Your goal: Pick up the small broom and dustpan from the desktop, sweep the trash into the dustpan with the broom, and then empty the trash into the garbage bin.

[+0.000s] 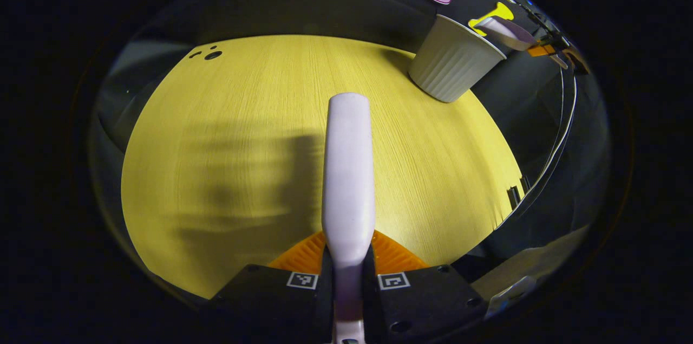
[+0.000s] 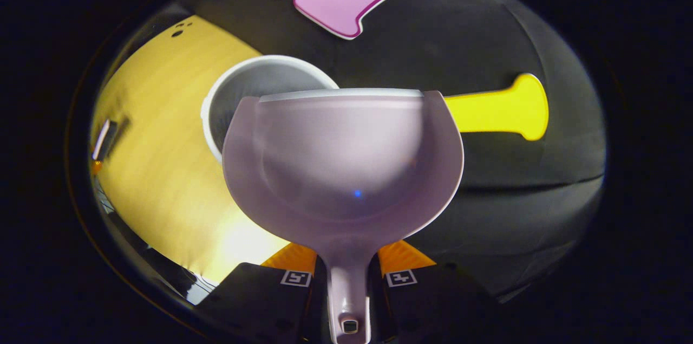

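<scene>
My left gripper (image 1: 349,258) is shut on the pale lilac small broom (image 1: 349,170), which points forward over the yellow wooden desktop (image 1: 227,116). The white ribbed garbage bin (image 1: 452,59) stands at the desk's far right corner. My right gripper (image 2: 346,267) is shut on the handle of the lilac dustpan (image 2: 341,165). The pan's front lip hangs over the rim of the bin (image 2: 243,89), and its inside looks bare. In the left gripper view the dustpan (image 1: 506,31) shows above the bin, with the right gripper (image 1: 544,50) behind it.
Small dark holes (image 1: 208,54) mark the desk's far left corner. A thin cable (image 1: 563,132) curves down past the desk's right edge. A small dark object (image 2: 103,141) lies at the desk's edge on the left of the right gripper view. Black cloth wall behind the bin.
</scene>
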Demonstrator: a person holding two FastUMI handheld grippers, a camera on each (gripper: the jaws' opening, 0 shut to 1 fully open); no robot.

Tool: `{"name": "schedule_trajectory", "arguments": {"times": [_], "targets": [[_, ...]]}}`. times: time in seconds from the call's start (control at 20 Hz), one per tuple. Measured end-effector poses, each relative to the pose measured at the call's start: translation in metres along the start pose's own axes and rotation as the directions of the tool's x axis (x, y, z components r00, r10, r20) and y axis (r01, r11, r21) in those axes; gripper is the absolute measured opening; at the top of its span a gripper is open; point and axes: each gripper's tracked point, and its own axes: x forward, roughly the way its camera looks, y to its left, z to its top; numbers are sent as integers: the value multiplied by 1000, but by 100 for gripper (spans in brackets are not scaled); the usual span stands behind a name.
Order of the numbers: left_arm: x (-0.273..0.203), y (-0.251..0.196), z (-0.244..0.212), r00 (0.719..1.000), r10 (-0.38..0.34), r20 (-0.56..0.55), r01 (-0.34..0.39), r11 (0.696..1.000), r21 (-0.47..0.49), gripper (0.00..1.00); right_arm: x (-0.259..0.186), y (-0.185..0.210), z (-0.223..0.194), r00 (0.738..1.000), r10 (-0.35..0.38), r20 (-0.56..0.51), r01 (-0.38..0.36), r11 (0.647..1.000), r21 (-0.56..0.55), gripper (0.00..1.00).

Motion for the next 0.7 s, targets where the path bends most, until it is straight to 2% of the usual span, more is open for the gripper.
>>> {"name": "schedule_trajectory", "arguments": {"times": [0.15, 0.35, 0.55, 0.6, 0.7], "targets": [[-2, 0, 3, 1000, 11, 3, -11, 1000, 20, 26, -31, 16, -12, 996, 51, 79, -58, 995, 86, 35], [-3, 1, 5, 1000, 29, 5, -29, 999, 45, 26, -62, 73, -36, 976, 154, 156, -178, 972, 156, 35], [-5, 3, 8, 999, 54, 1, -54, 996, 75, 24, -75, 149, -68, 947, 272, 173, -301, 937, 176, 35], [-5, 4, 8, 998, 62, -1, -61, 995, 79, 26, -78, 174, -76, 937, 307, 169, -335, 926, 176, 32], [-4, 7, 10, 997, 77, -4, -77, 993, 88, 26, -75, 218, -94, 919, 365, 148, -387, 905, 175, 35]]}}
